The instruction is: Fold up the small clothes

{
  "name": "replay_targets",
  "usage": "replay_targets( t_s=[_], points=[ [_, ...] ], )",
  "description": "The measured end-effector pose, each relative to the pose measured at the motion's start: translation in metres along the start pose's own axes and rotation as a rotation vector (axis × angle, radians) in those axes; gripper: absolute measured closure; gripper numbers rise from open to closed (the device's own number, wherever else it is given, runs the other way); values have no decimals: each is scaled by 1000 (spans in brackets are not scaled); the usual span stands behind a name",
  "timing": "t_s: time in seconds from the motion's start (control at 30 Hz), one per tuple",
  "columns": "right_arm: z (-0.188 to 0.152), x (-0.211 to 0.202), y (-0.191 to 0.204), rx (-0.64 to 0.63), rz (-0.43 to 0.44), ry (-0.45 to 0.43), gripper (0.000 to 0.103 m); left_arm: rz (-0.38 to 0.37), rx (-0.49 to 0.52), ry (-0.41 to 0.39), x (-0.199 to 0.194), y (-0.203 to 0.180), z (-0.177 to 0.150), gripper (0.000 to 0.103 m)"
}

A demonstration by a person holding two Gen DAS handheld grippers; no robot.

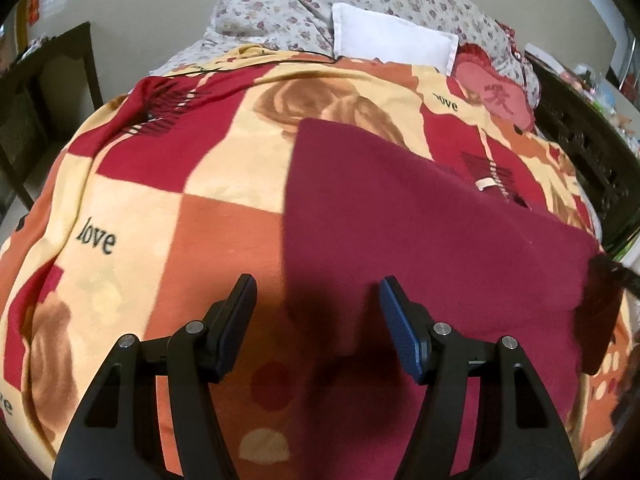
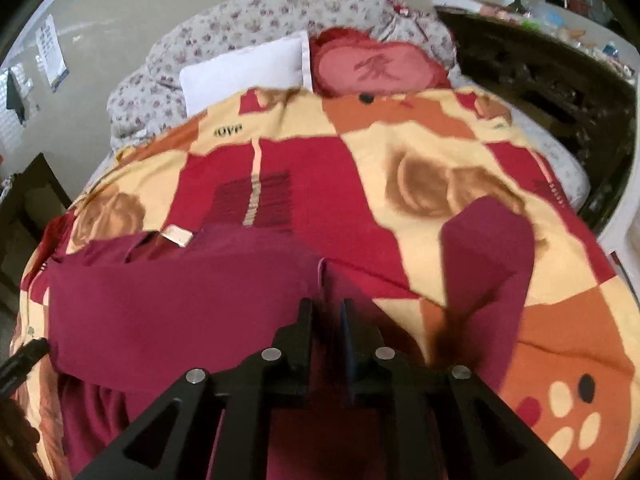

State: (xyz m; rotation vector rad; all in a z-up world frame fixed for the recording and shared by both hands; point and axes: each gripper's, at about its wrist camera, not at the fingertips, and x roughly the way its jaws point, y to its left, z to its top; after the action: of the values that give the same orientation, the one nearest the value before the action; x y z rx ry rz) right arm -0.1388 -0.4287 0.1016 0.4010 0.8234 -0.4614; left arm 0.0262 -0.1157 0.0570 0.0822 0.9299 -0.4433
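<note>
A maroon garment [image 1: 420, 220] lies spread flat on a patterned blanket [image 1: 132, 200] that covers the bed. My left gripper [image 1: 318, 282] hovers open over the garment's near left edge, with nothing between its fingers. In the right wrist view the garment [image 2: 180, 300] fills the lower left, and one sleeve [image 2: 488, 264] stretches up to the right. Its pale neck label [image 2: 176, 236] shows at the far edge. My right gripper [image 2: 326, 306] stands over a raised crease of the cloth with only a narrow gap between its jaws. The pads do not visibly press on the cloth.
A white pillow [image 2: 244, 72], a red heart cushion [image 2: 376, 68] and a floral quilt [image 2: 224, 28] lie at the bed's head. Dark carved wooden furniture [image 2: 540, 80] runs along the right side. A dark wooden table [image 1: 52, 80] stands to the left.
</note>
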Motion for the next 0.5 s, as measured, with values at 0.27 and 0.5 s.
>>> replay_targets(
  t_s=[0.27,0.5],
  points=[
    [3,12,42,-84,162,36,90,44,26,30,23,-8,-1,39],
    [2,54,39,-57,147,79,90,54,44,44,32,-11,0,39]
  ],
)
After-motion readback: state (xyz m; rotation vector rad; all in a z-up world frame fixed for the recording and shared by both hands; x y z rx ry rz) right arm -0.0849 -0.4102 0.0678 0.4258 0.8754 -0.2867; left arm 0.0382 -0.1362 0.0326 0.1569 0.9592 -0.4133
